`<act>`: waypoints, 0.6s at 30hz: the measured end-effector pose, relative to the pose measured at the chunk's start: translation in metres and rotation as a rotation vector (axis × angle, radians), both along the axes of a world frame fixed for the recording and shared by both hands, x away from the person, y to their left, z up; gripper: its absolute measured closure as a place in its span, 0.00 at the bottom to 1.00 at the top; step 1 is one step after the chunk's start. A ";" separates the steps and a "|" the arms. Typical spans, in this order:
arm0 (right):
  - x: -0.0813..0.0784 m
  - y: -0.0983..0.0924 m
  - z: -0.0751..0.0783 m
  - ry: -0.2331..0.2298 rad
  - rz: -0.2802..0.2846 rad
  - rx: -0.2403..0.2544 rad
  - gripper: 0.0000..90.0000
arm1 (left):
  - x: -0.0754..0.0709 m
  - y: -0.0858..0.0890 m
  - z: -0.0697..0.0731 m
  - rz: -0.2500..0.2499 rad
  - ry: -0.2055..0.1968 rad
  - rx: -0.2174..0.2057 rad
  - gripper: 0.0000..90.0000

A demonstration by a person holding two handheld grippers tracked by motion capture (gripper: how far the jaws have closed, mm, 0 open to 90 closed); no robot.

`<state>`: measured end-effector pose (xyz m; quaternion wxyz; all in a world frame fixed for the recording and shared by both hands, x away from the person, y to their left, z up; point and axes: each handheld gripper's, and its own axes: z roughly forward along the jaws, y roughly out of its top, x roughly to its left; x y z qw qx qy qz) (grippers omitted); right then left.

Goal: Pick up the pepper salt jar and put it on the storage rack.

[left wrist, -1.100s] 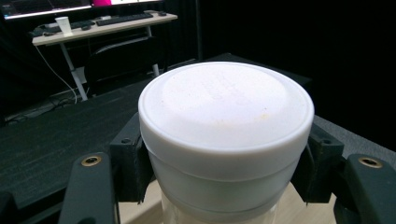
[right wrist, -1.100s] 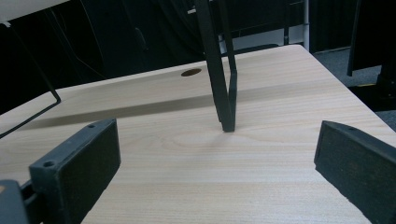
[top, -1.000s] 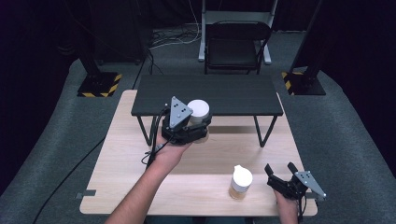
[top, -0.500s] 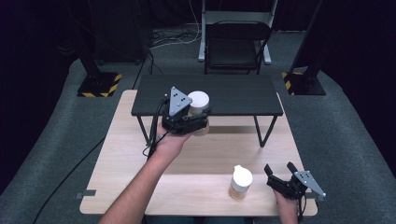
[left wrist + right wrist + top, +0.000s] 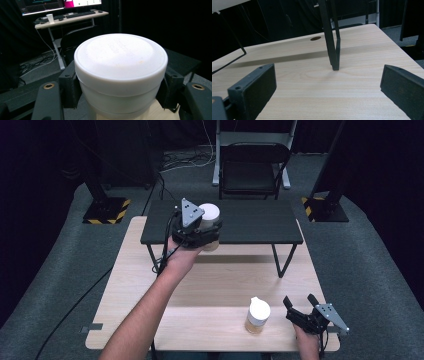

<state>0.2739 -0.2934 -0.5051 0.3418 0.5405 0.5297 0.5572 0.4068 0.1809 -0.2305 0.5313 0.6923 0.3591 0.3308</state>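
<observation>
Your left gripper (image 5: 209, 231): clamped on a white-lidded jar (image 5: 121, 75), held at the black shelf's (image 5: 250, 225) front edge. Lid embossing, seen in left gripper view: unreadable. Your right gripper (image 5: 300, 307): jaws apart, empty, beside a second jar (image 5: 258, 315) on the wooden table (image 5: 312, 82).

The black shelf (image 5: 250, 222) top looks bare; 1 jar (image 5: 258, 315) blocks the near table (image 5: 210, 280)

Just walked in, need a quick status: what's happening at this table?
A person works two handheld grippers at a wooden table. The left gripper is shut on a white-lidded jar, held in the air at the front edge of the black raised shelf. The right gripper rests open and empty near the table's front right corner, beside a second white-lidded jar standing on the tabletop.
</observation>
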 end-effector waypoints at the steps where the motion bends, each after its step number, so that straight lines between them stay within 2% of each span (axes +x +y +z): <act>1: 0.000 0.001 0.000 -0.001 -0.001 -0.002 0.00 | 0.000 0.000 0.000 0.000 0.000 0.000 0.37; 5: 0.000 0.001 0.000 0.000 -0.002 -0.001 0.00 | 0.009 0.000 0.001 0.017 0.003 -0.005 0.37; 7: 0.000 0.000 0.000 0.001 -0.003 0.004 0.00 | 0.016 0.001 0.002 0.020 -0.005 0.020 0.37; 9: 0.000 0.000 0.000 0.002 -0.003 0.006 0.00 | 0.018 0.001 0.001 0.025 -0.006 0.021 0.37; 11: 0.000 0.000 0.000 0.003 -0.004 0.008 0.00 | 0.023 0.002 0.001 0.043 0.000 0.006 0.37; 16: 0.000 0.000 0.000 0.004 -0.004 0.011 0.00 | 0.029 0.003 0.000 0.061 0.011 0.008 0.37; 18: 0.000 0.000 0.001 0.006 -0.003 0.009 0.00 | 0.032 0.003 -0.002 0.074 0.018 -0.004 0.37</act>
